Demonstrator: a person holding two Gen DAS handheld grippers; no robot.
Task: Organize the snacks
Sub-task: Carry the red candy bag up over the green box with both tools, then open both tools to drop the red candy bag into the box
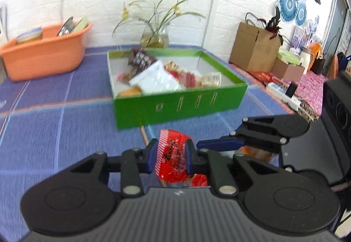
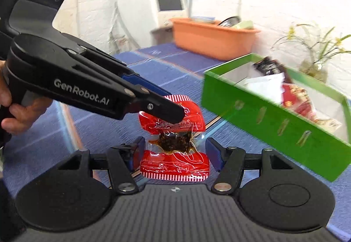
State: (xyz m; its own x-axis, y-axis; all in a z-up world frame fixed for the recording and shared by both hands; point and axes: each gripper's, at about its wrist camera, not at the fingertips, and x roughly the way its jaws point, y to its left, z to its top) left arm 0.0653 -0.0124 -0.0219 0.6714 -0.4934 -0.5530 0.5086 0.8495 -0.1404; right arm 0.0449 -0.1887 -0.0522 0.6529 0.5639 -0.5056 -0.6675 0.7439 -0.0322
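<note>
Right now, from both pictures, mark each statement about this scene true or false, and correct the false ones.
1. The left gripper is shut on a red packet. True.
2. The box is blue. False: it is green.
3. The box is empty. False: it holds snacks.
4. An orange tub stands on the table. True.
5. The red packet lies inside the box. False: it is outside, in front of the box.

Both wrist views look down, close over the red snack packet (image 1: 173, 154), sharing the green box (image 2: 274, 119) beyond it
</note>
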